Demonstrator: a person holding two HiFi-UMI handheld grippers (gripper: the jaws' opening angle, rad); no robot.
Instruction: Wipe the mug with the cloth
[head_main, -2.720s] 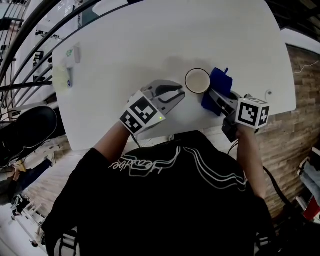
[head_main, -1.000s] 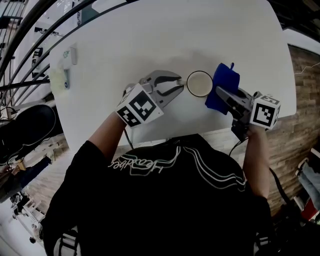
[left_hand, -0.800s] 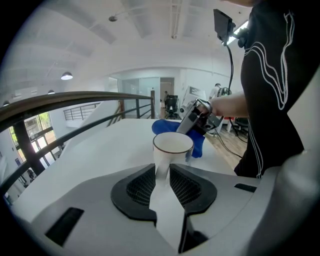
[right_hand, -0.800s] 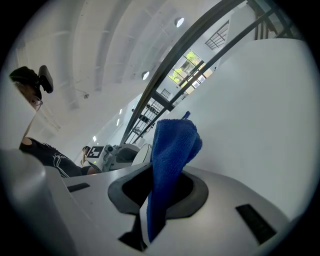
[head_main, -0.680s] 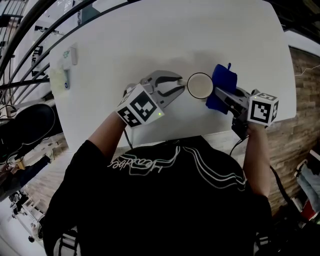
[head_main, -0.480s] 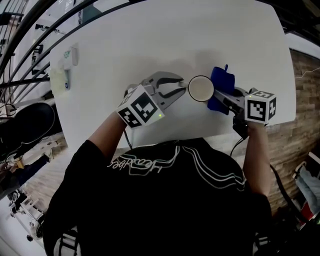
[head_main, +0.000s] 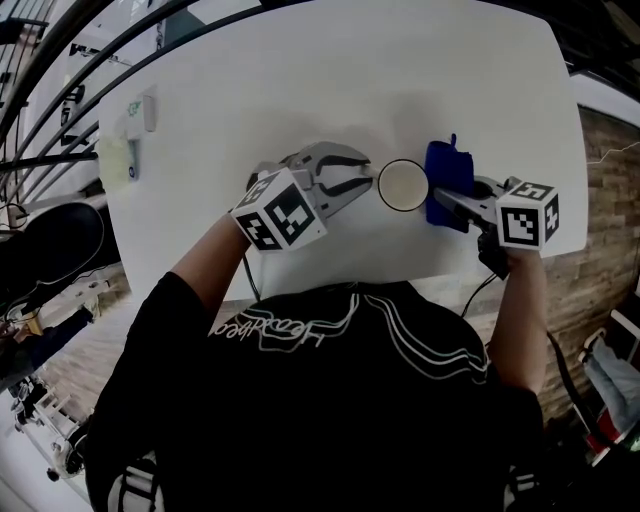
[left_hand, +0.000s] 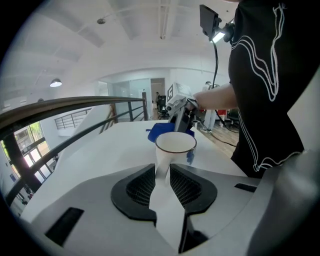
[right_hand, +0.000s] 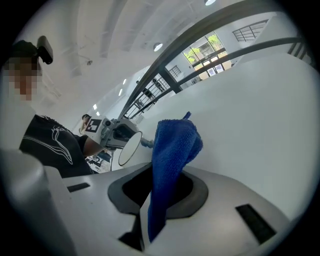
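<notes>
Blue cloth (head_main: 450, 178) first: squeezing it in the right gripper (right_hand: 161, 187) beside the white mug (head_main: 403, 186); pinching its handle (left_hand: 160, 174) in the left gripper (head_main: 361, 183).

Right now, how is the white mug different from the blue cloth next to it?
The white round mug is stiff and stands upright, mouth up; the fluffy blue cloth is soft and bunched. The mug's handle sits pinched in the left gripper; the cloth is pinched in the right gripper. Same: each is held by a gripper, and they are right beside each other.
</notes>
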